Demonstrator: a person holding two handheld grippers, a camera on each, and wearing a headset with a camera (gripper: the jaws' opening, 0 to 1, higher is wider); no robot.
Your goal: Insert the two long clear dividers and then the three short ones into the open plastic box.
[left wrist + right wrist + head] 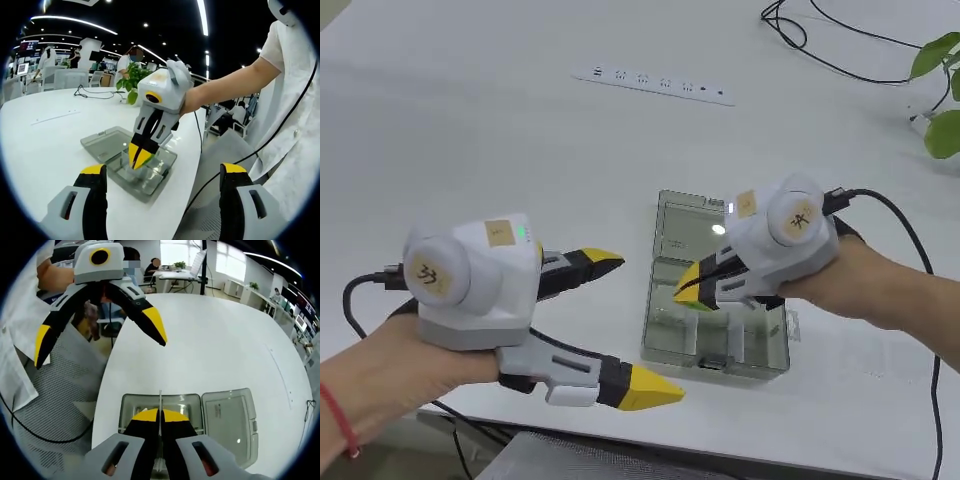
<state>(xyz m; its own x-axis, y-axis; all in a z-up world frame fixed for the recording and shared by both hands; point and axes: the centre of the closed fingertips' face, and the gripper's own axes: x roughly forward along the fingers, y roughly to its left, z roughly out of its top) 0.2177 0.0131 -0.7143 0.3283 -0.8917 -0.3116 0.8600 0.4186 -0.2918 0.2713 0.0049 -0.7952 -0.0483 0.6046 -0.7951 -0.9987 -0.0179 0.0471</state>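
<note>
The open clear plastic box [665, 345] lies near the table's front edge, its lid [692, 222] folded back flat. My right gripper [688, 287] hovers over the box tray, shut on a thin clear divider [160, 399] that stands edge-on between its jaws above the box [131, 407]. Clear pieces [734, 340] stand inside the tray; I cannot tell which dividers they are. My left gripper [632, 325] stays open left of the box with nothing between its jaws. From the left gripper [162, 172] I see the right gripper [139, 155] pointing down into the box [150, 182].
A white power strip [655, 83] lies at the back of the table, with black cables [820, 45] and a green plant [942, 90] at the far right. The table's front edge [720, 455] runs just below the box. People sit at far desks.
</note>
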